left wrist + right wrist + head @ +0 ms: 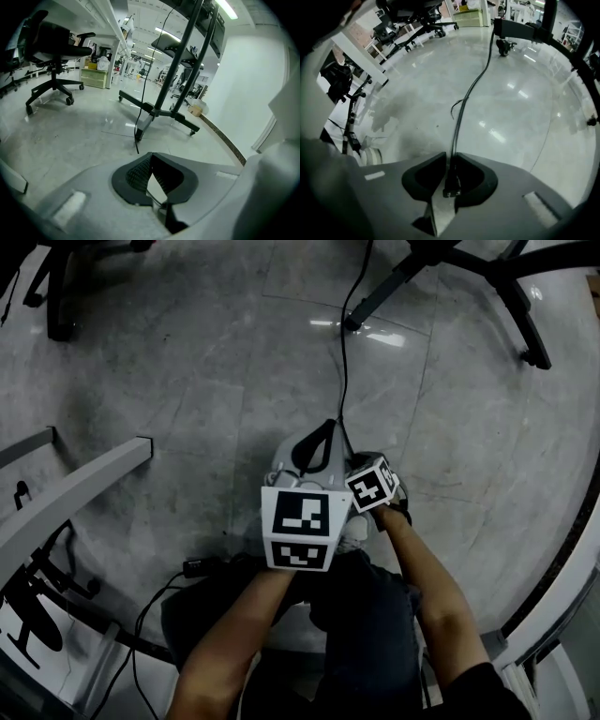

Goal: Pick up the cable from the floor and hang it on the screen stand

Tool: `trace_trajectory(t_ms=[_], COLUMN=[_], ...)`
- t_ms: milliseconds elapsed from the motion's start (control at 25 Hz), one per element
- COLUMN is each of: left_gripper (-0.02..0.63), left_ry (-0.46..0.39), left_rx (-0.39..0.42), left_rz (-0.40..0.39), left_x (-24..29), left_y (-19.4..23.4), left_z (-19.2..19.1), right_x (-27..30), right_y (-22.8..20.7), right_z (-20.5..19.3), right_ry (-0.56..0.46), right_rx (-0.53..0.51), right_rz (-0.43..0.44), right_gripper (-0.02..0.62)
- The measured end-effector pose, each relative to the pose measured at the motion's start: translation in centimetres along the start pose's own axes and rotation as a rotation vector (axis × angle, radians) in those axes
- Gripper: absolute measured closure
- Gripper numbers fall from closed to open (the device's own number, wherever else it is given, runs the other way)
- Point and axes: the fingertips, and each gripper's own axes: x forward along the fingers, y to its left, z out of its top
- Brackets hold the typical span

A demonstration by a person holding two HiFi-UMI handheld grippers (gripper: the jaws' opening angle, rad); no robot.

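A thin black cable (342, 362) runs down the floor from the foot of the black screen stand (394, 282) to my two grippers, which are held close together. In the right gripper view the cable (461, 108) passes between the tips of my right gripper (450, 157). The jaws are closed on it, with the plug end sitting in the hollow behind them. My left gripper (150, 157) has its tips touching. A thin strand shows in the gap behind them, and I cannot tell whether it is pinched. The stand (180, 56) rises ahead of it.
A black office chair (54, 51) stands at the far left, and its wheeled base (56, 296) shows at the top left. A white beam (84, 488) and loose black leads (187, 568) lie at the left. A dark skirting (562, 549) curves along the right.
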Motion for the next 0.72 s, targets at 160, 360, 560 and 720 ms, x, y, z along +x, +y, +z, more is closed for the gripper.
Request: trace_trajectory(t_ms=[160,360,560,720], left_gripper=[0.607,0.607,0.607,0.607], left_ry=[-0.009,0.004,0.028,0.015], left_rx=[0.008,0.007,0.026,0.049], left_rz=[-0.005,-0.001,0.004,0.004], left_x=[-0.3,-1.4,-4.2,-7.5], left_y=[-0.1,0.0,-0.5,-1.6], left_z=[0.4,0.6,1.5,4.7], right_x=[0.2,-1.4,-7.2,-13.8], right_y=[-0.8,-1.0,-0.1,0.4], right_z=[0.1,1.4,4.5,7.0], right_ry=[0.035,0.022,-0.076,-0.167], right_rx=[0.01,-0.023,-0.079,-0.142], right_rz=[0.013,-0.006,-0.056,-0.109], right_gripper=[0.57,0.574,0.575,0.574])
